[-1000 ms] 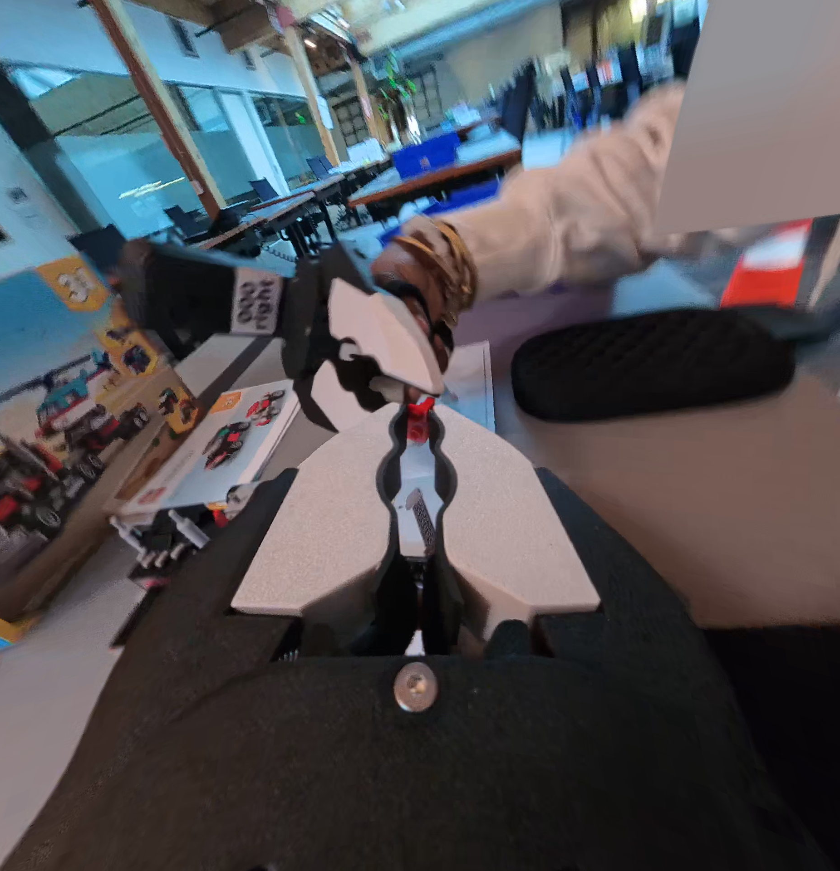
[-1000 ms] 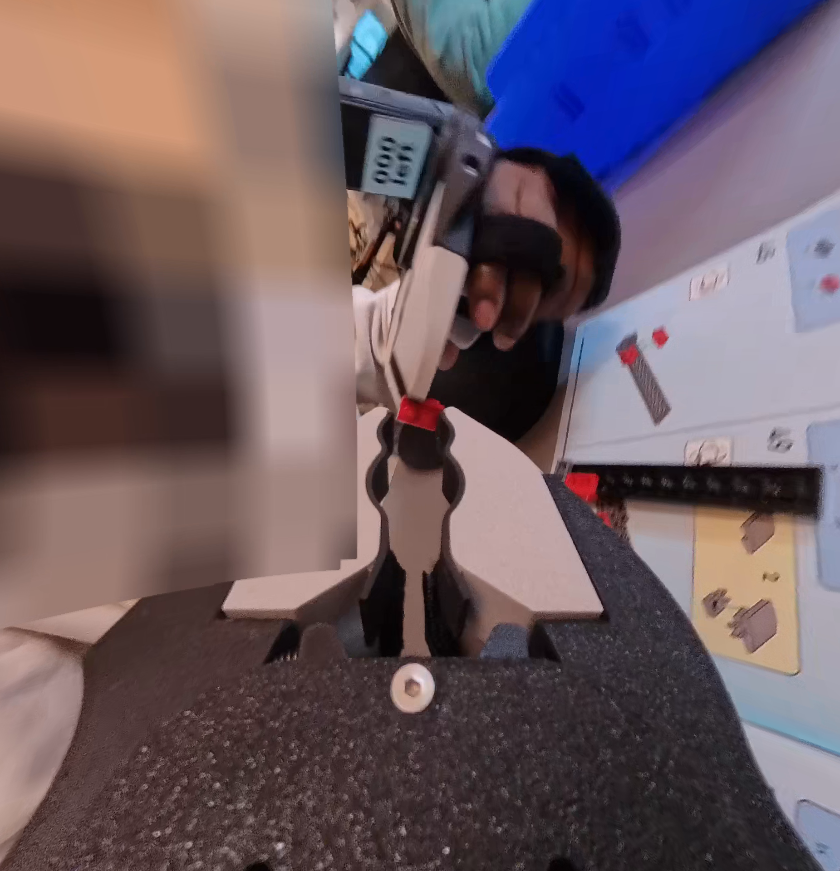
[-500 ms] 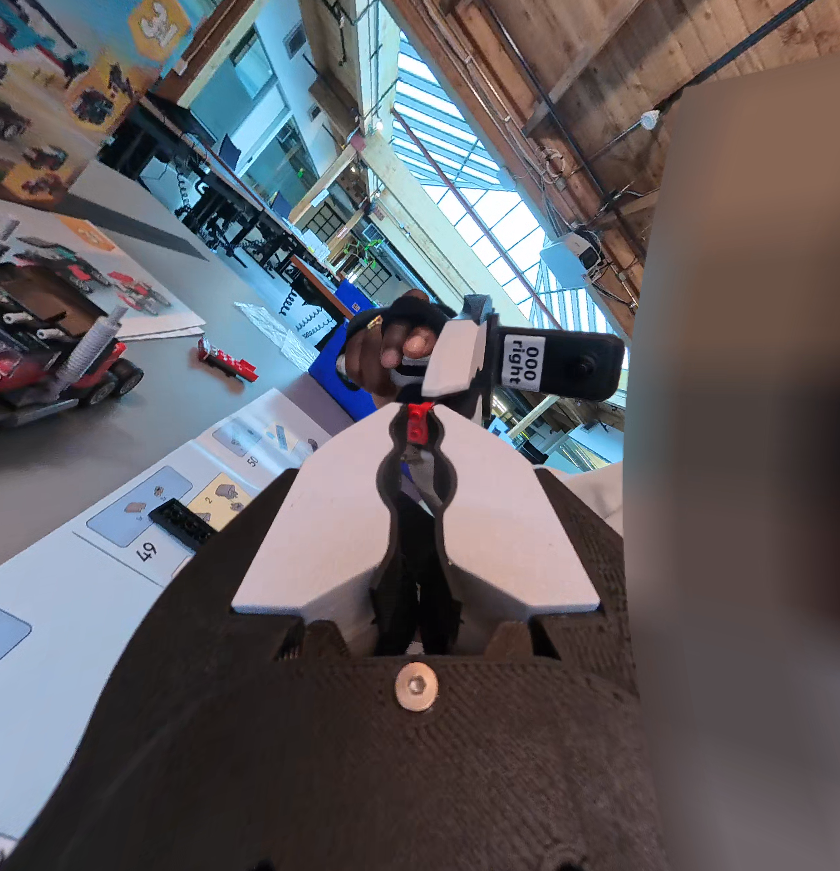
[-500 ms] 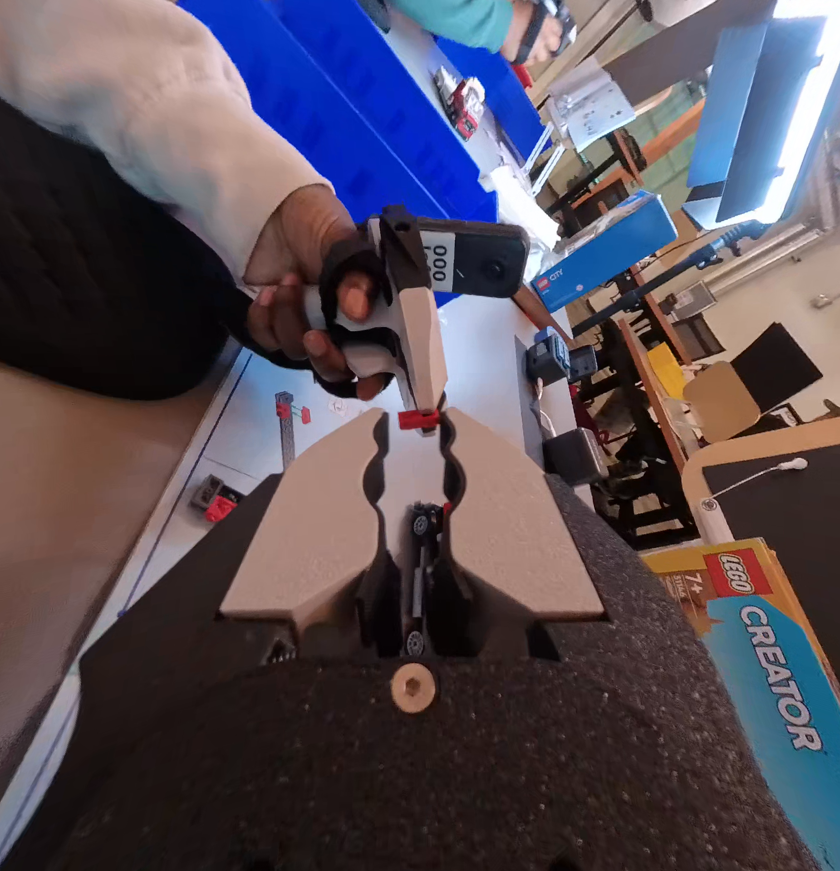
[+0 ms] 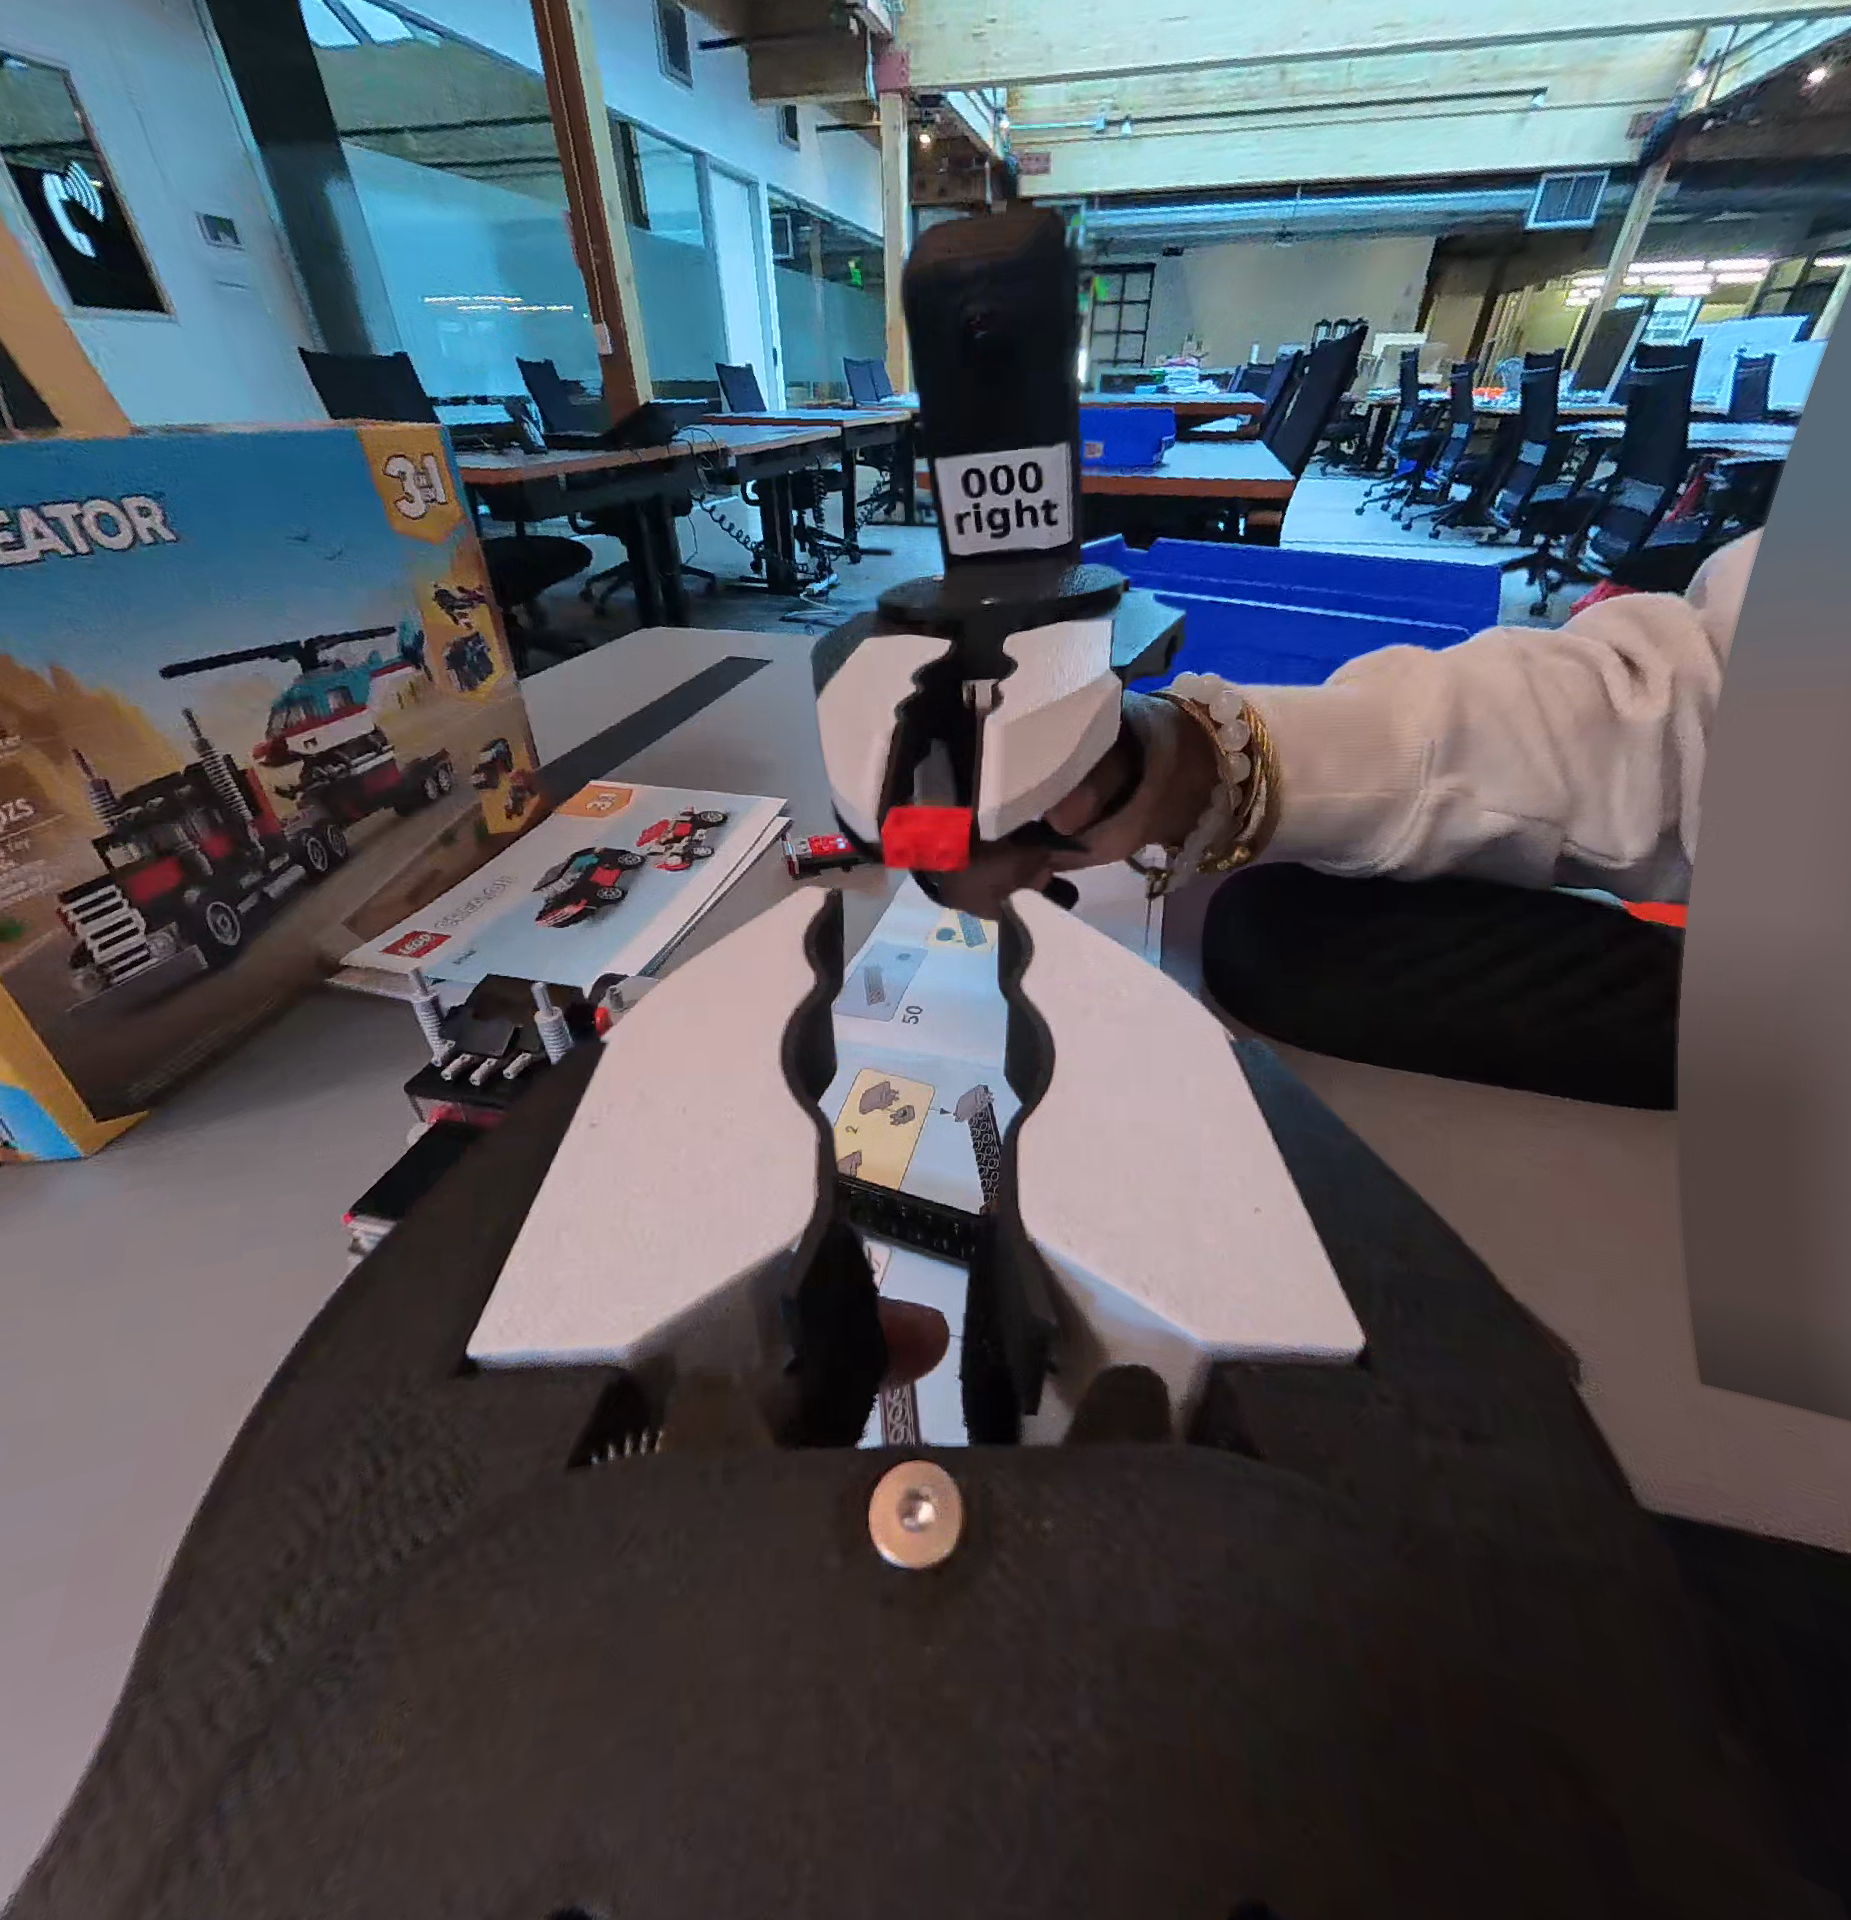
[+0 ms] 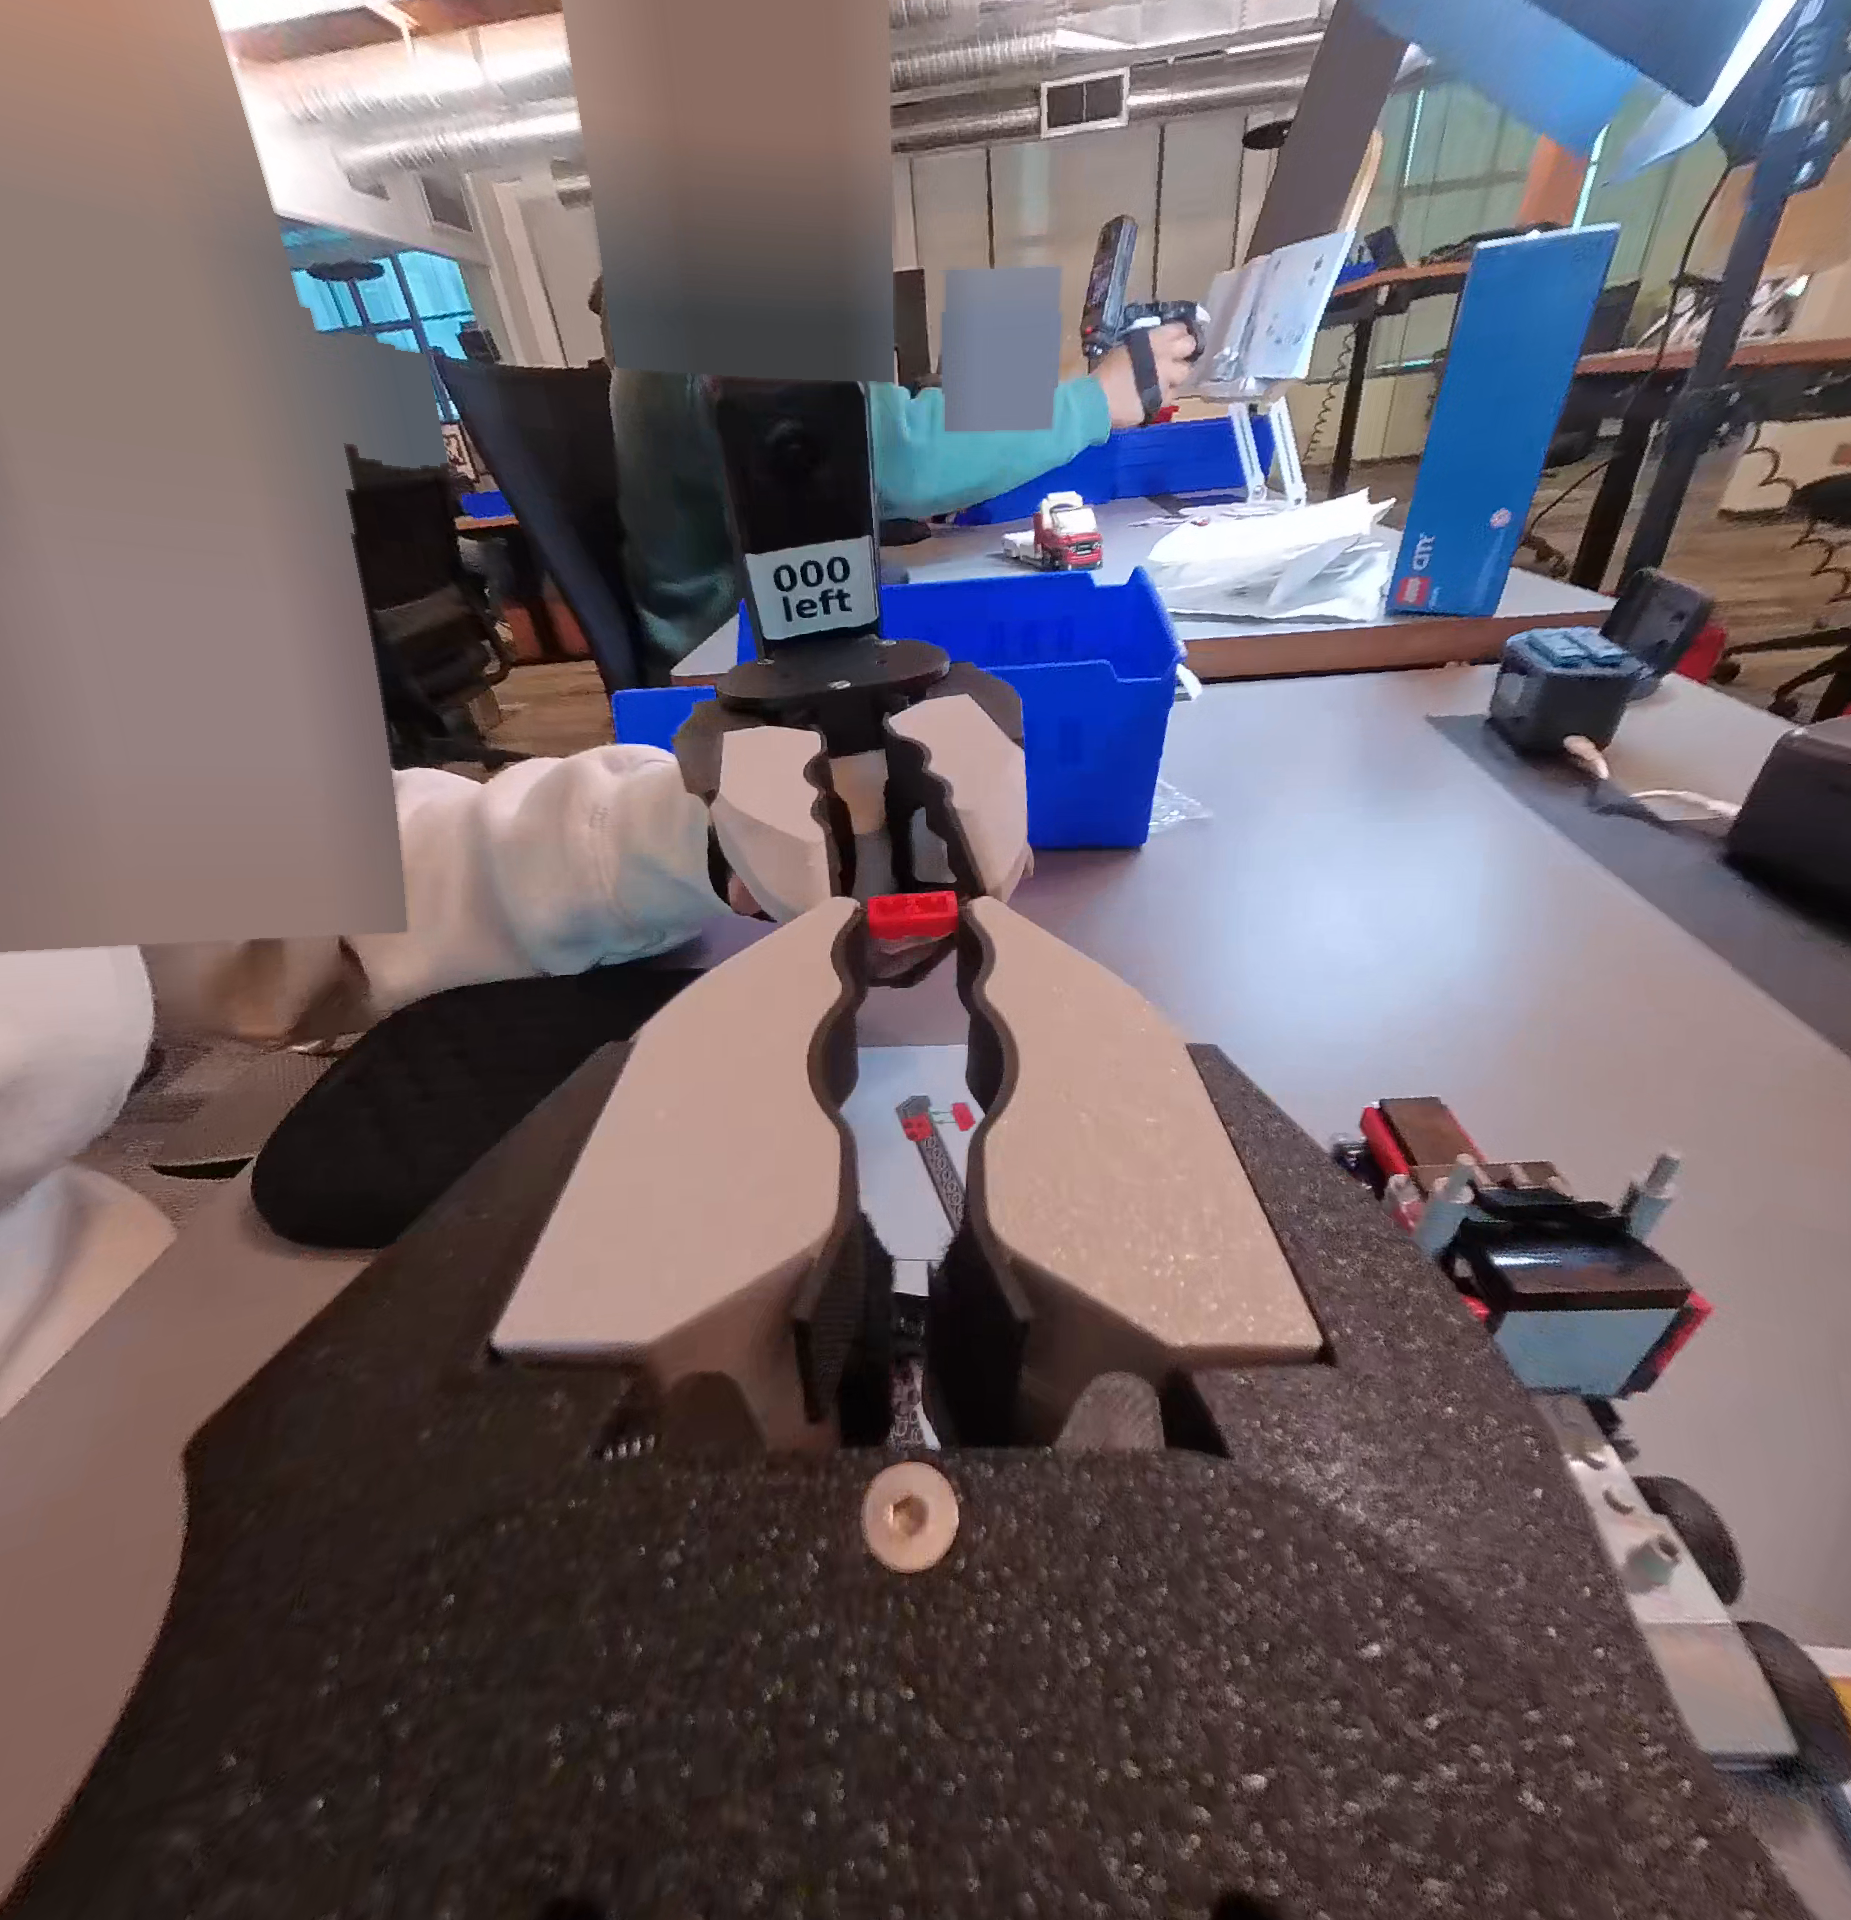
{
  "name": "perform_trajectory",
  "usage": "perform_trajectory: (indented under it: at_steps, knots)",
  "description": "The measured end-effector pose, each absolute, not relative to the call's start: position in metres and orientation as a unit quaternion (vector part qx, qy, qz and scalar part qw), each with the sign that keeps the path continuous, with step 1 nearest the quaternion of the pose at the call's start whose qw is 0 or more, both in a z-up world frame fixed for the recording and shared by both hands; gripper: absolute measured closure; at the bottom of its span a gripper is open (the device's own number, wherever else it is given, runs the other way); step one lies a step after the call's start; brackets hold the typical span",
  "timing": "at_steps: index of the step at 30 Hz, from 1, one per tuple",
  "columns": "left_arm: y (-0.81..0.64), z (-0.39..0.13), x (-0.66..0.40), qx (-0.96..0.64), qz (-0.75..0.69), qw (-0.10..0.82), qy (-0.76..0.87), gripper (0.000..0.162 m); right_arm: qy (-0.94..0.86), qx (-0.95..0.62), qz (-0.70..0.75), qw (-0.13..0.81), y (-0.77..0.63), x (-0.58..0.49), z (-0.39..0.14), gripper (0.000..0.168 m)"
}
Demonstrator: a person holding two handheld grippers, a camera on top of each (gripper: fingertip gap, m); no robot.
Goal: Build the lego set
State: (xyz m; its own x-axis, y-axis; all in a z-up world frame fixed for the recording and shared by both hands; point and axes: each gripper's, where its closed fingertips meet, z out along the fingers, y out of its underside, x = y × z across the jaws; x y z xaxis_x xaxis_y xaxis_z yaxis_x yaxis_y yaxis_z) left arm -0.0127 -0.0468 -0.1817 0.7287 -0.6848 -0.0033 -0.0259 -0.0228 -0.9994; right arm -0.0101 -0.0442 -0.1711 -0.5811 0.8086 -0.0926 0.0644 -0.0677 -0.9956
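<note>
Right now your right gripper (image 6: 912, 920) pinches a small red brick (image 6: 912, 918) at its fingertips, long axis spanning crosswise from finger to finger, held in the air above the open instruction booklet (image 6: 905, 1101). Your left gripper (image 5: 913, 909) faces it tip to tip, fingers parted and holding nothing. Beside you, the part-built truck (image 6: 1544, 1278) stands on the grey table (image 6: 1368, 914).

On the worktop (image 5: 152, 1247) the set's box (image 5: 225, 748) stands at the left, a booklet (image 5: 578, 894) lying just beside it. The part-built truck (image 5: 485, 1039) sits in front of that booklet. An open instruction sheet (image 5: 900, 1101) lies below both grippers' fingers, a bin (image 6: 1066, 717) behind.
</note>
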Motion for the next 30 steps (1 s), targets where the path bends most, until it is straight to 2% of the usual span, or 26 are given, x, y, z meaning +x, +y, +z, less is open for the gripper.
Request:
perform_trajectory:
  at_steps: [7, 14, 17, 21, 30]
  knots:
    - [-0.05, -0.189, -0.004, -0.67, -0.256, 0.631, 0.294, 0.143, -0.627, -0.351, 0.639, 0.275, -0.056, -0.013, -0.182, 0.152]
    - [-0.056, -0.2, -0.003, -0.681, -0.26, 0.604, 0.322, 0.145, -0.648, -0.347, 0.626, 0.259, -0.062, -0.012, -0.193, 0.152]
    - [-0.065, -0.228, -0.009, -0.708, -0.235, 0.544, 0.384, 0.145, -0.678, -0.367, 0.589, 0.241, -0.06, -0.011, -0.212, 0.144]
    - [-0.065, -0.274, -0.014, -0.746, -0.213, 0.459, 0.433, 0.145, -0.734, -0.404, 0.505, 0.21, -0.049, -0.001, -0.251, 0.151]
    - [-0.065, -0.294, 0.002, -0.754, -0.213, 0.394, 0.48, 0.145, -0.762, -0.41, 0.472, 0.171, -0.053, 0.006, -0.274, 0.16]
